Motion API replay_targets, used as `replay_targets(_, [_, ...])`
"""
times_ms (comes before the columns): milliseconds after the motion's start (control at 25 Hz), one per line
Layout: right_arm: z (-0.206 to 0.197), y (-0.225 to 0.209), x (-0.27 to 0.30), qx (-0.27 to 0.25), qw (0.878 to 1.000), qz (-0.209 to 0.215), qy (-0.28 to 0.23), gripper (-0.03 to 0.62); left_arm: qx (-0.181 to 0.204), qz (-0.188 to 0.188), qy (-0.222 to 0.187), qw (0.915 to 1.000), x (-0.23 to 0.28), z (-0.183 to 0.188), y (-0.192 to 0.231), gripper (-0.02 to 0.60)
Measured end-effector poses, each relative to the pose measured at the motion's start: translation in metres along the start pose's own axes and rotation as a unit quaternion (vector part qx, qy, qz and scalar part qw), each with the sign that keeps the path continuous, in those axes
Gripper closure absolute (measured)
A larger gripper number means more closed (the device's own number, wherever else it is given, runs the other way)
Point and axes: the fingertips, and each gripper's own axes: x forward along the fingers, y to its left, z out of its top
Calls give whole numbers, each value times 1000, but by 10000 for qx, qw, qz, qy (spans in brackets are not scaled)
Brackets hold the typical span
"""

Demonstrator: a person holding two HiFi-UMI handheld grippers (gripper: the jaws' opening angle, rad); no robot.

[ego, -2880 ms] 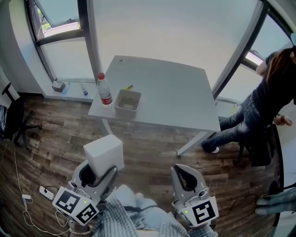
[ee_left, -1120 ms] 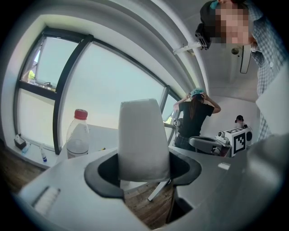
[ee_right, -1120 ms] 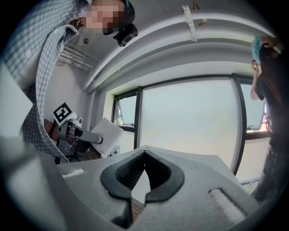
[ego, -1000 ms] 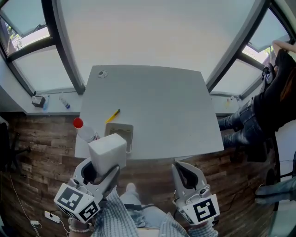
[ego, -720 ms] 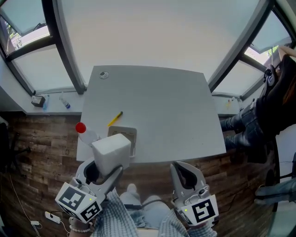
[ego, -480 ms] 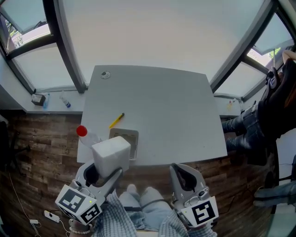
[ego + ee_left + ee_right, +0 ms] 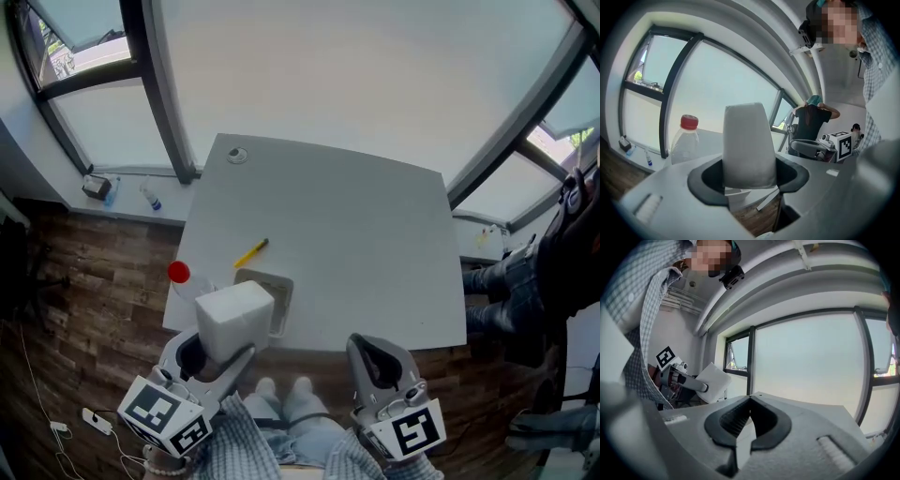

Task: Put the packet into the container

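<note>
A white block-shaped packet is held up in my left gripper, whose jaws are shut on its lower end. In the left gripper view the packet fills the gap between the dark pads. It hangs over the table's near edge and hides the near-left part of the beige container. My right gripper is held low in front of the table edge, away from the container. It is shut, its pads meeting at the tips with nothing between them.
On the grey table, a clear bottle with a red cap stands left of the container and a yellow pen lies behind it. A person in dark clothes stands at the far right. Window frames ring the table.
The table has come slightly nearer and shifted right in the head view. The packet stays gripped and now overlaps the container's near-left corner. The right gripper has kept its place.
</note>
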Motion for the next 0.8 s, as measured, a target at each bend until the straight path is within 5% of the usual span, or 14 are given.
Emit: replay_targets(800, [-7,-29,2,107,9999,48,-20,597,203,328,302,9988,33,-3,17,307])
